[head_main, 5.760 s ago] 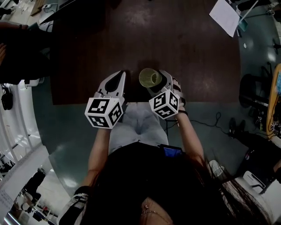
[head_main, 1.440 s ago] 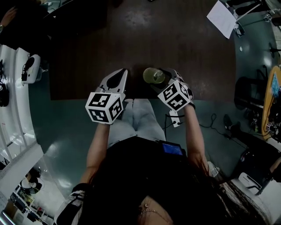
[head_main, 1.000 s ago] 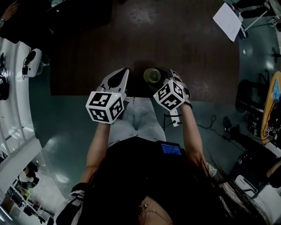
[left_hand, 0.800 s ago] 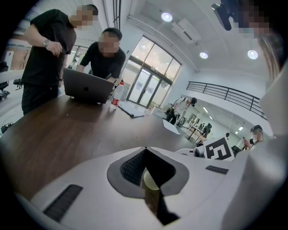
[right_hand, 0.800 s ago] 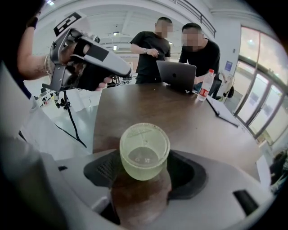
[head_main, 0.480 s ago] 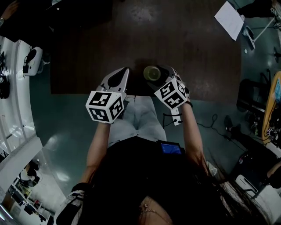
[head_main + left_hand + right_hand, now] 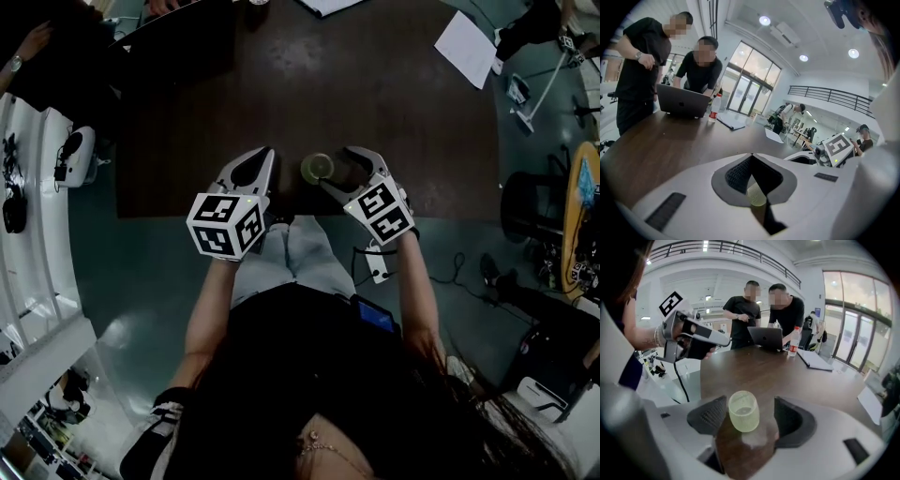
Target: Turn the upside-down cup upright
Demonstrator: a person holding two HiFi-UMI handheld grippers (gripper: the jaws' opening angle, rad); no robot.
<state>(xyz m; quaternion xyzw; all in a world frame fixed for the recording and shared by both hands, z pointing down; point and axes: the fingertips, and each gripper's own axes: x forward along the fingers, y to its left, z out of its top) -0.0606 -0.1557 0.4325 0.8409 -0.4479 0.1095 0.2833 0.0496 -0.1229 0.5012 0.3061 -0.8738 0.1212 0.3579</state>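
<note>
A translucent yellow-green cup stands upright, mouth up, near the front edge of the dark wooden table. My right gripper is open just to its right and a little above it. In the right gripper view the cup sits low between the two spread pads, close to the left pad and well apart from the right one; neither presses on it. My left gripper hangs to the cup's left, shut with nothing in it. In the left gripper view the cup shows through the gap behind the meeting tips of that gripper.
Two people stand at the table's far end by an open laptop and a red-labelled bottle. Papers lie beside them. A white sheet lies at the far right corner. The table's front edge runs just behind both grippers.
The right gripper has lifted and drawn back from the cup, which now stands free on the table. The left gripper has stayed nearly where it was.
</note>
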